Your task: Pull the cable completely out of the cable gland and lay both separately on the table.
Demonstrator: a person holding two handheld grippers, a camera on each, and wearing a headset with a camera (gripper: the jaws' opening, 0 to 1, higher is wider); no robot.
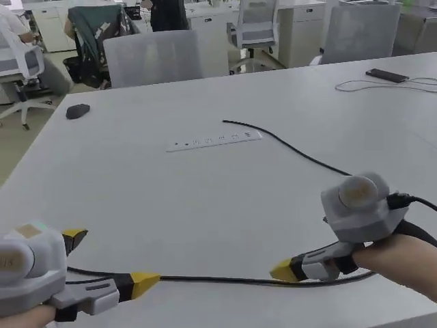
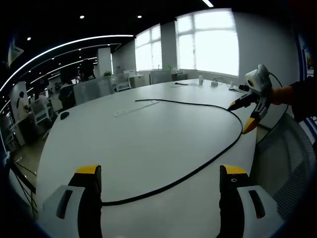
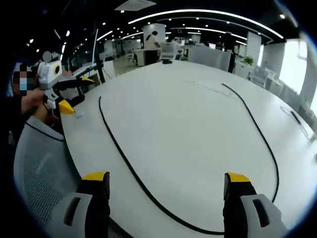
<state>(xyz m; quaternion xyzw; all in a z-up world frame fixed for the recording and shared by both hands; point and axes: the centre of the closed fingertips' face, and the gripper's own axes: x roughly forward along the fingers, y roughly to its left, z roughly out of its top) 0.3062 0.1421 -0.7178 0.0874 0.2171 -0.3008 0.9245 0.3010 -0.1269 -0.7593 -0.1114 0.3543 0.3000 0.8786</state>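
Left gripper (image 1: 109, 258) at lower left of head view, held low and level, jaws spread. Right gripper (image 1: 285, 270) at lower right, jaws spread. Cable (image 1: 225, 279) lies ungripped on tabletop (image 1: 205, 205), along the bottom between them.

The head view is evenly and softly lit. The white table (image 1: 205, 198) reads bright with hardly any cast shadow, and the black cable (image 1: 225, 279) stands out clearly against it. Detail is a little soft overall, more so along the bottom edge. In the left gripper view, daylight pours through large windows (image 2: 208, 42) that are blown out to plain white, and the table near them carries a pale sheen. Overhead it is dark, with small spotlights (image 2: 81, 17) and a curved light strip (image 2: 64, 46). The right gripper view has bright ceiling strips (image 3: 198, 10) too. Both fisheye views bend straight lines strongly toward their edges.
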